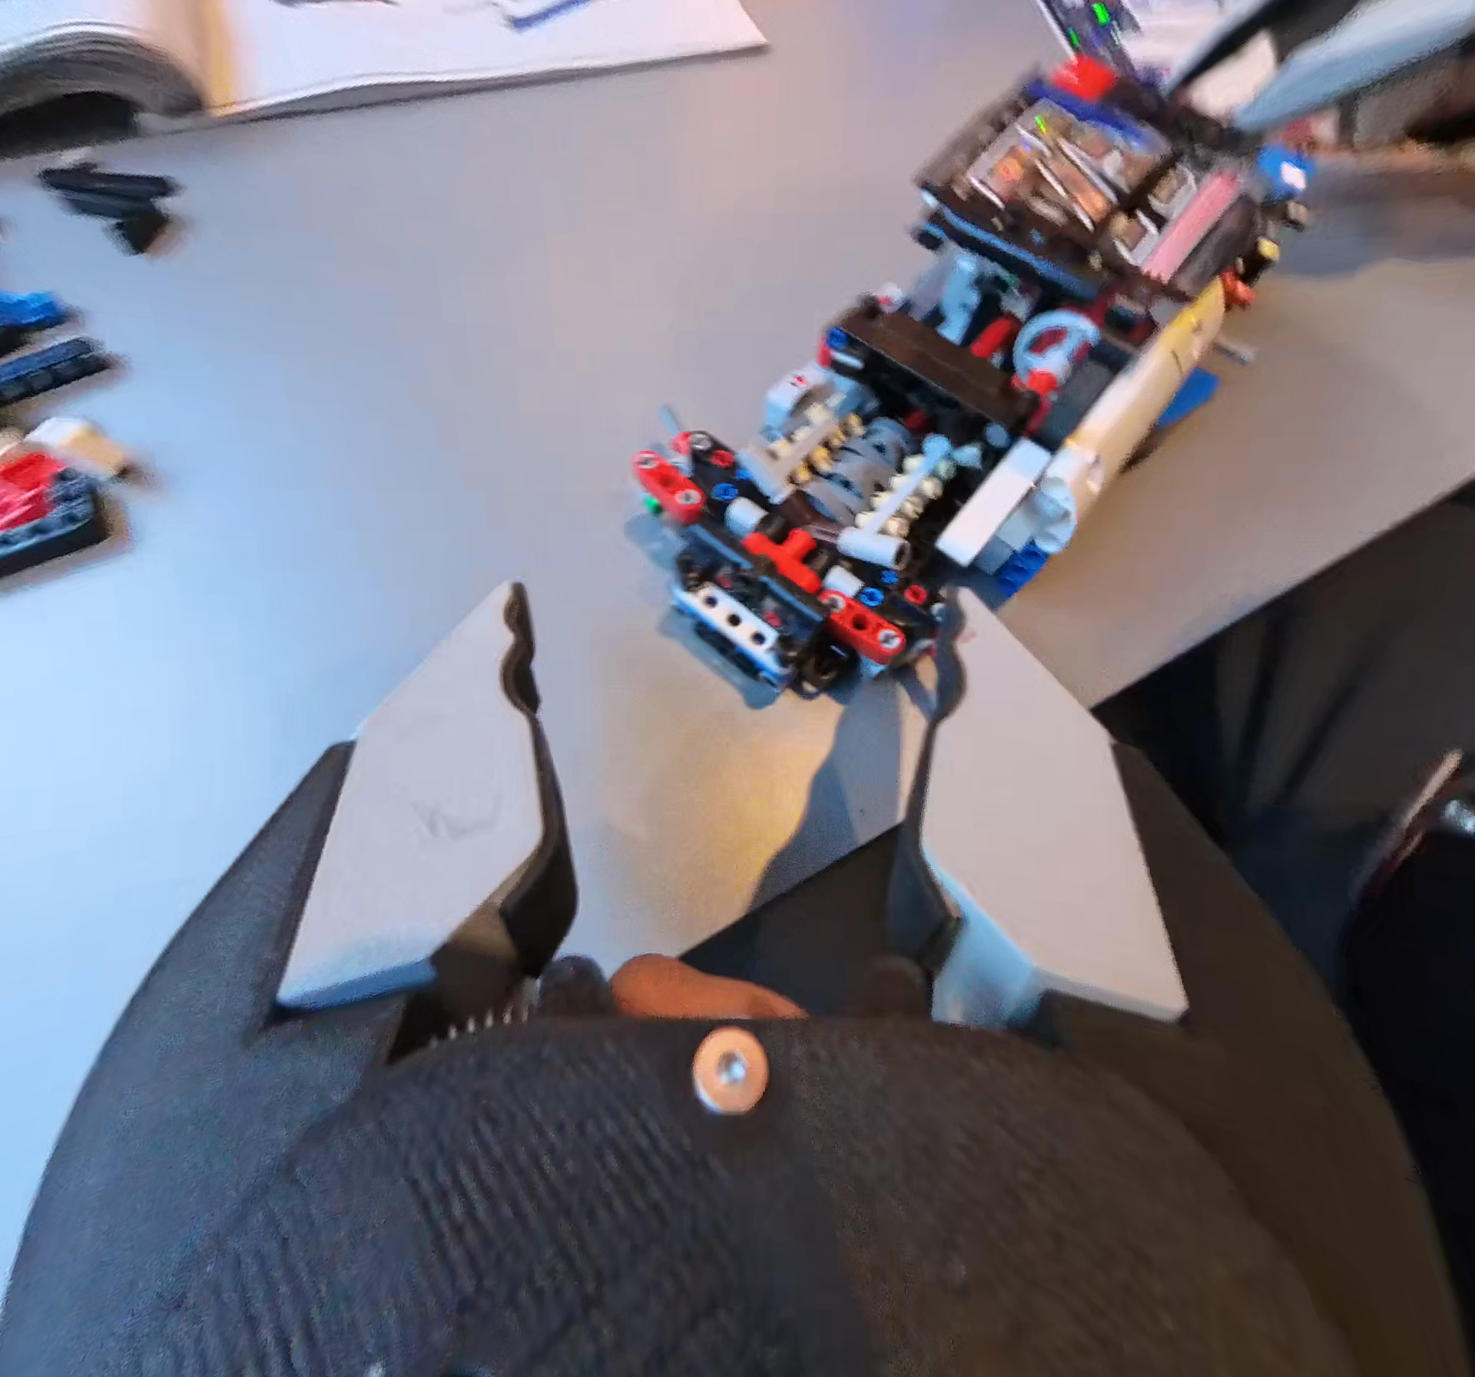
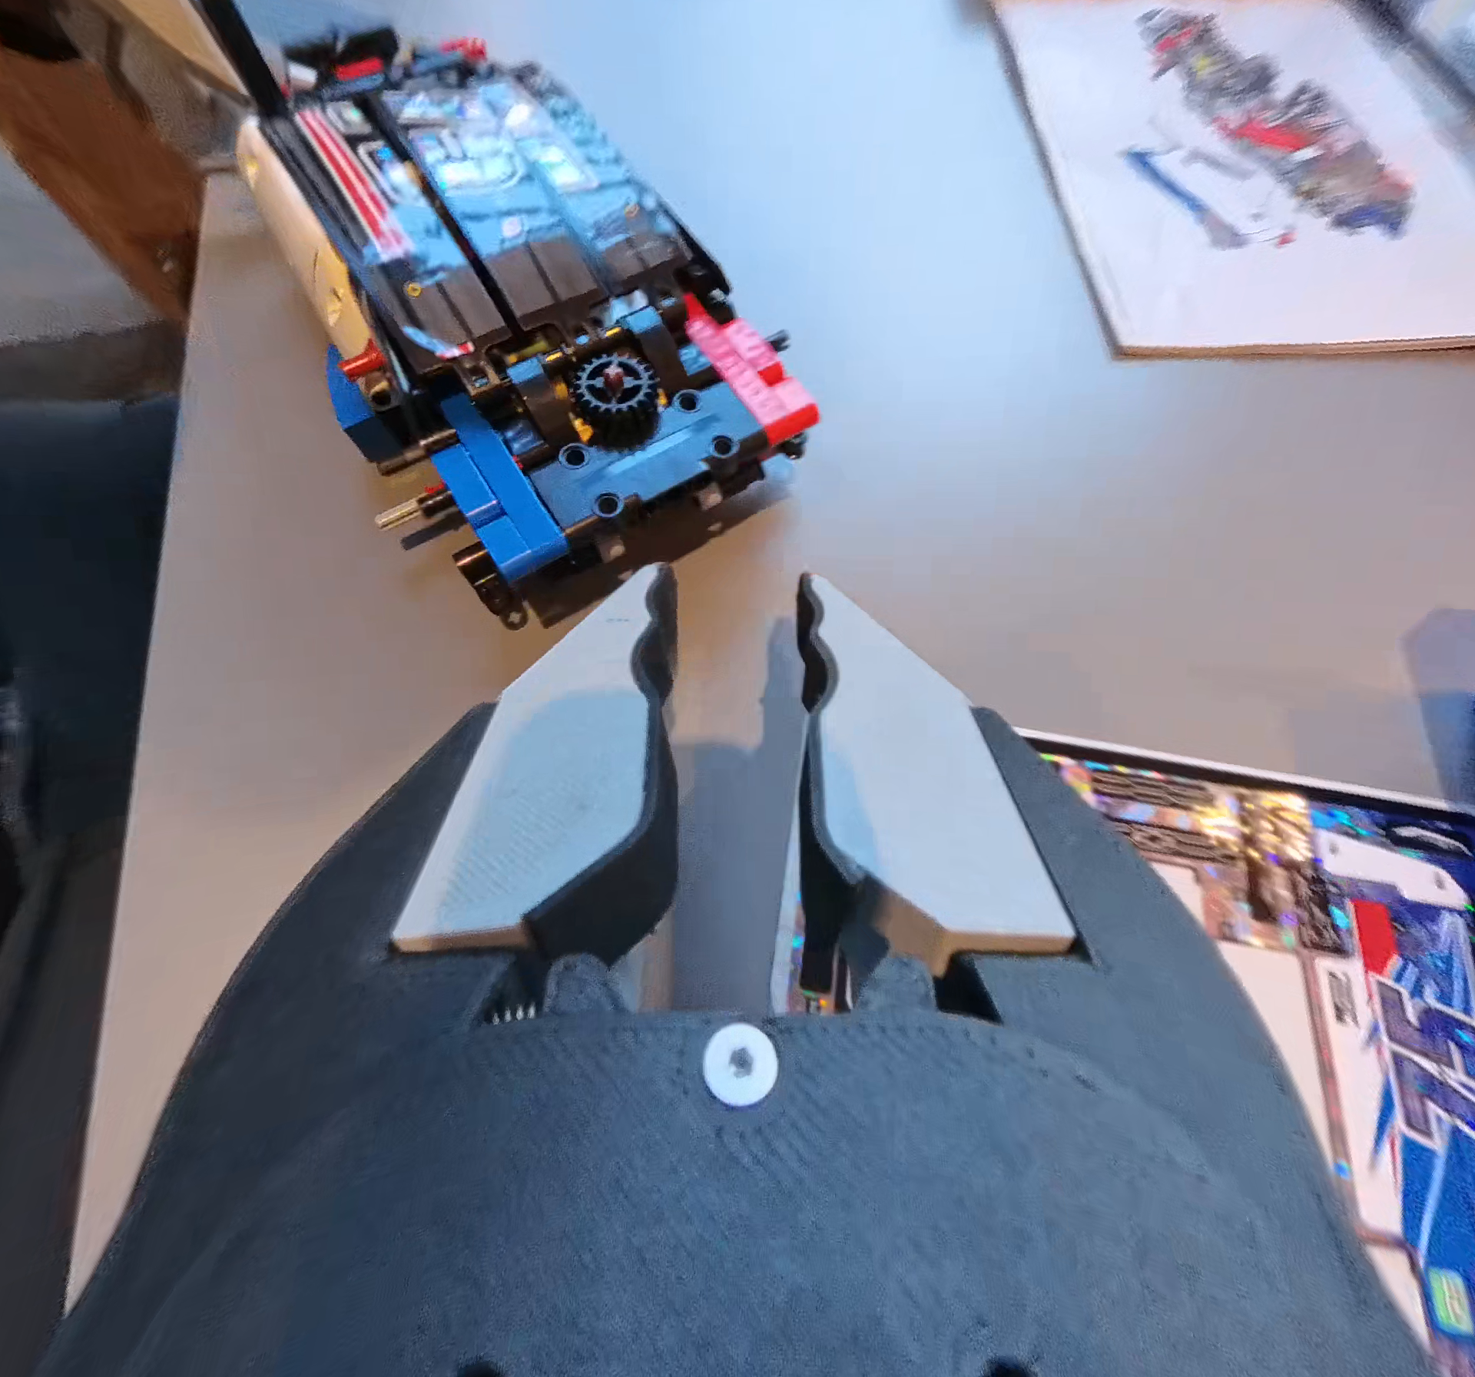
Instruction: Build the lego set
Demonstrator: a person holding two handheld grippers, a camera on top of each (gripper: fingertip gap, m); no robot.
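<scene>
Just ahead of both grippers, on the grey table (image 1: 479, 301), sits the half-built lego car (image 1: 942, 461), near the table's edge. Left gripper (image 1: 738, 620) spread wide, nothing between its fingers; the car's exposed engine end lies ahead and slightly right of it. Right gripper (image 2: 734, 589) parted by a narrow gap, also empty; the car's other end with a black gear (image 2: 614, 389) sits ahead-left of it.

Handling guess: rigid plastic, light to moderate weight, but long and pinned together, so panels and small pins could pop off under a squeeze. Best hold looks like the solid beam frame at either end, not the stickered roof panels or the thin protruding axles.

Left view alone shows the loose parts (image 1: 48, 461) far left of the gripper, and the engine detail. Right view alone shows the gear end and the sticker sheet (image 2: 1277, 940) beside and right of the gripper. Open instruction booklet (image 1: 399, 6) shows in both, blurred.
</scene>
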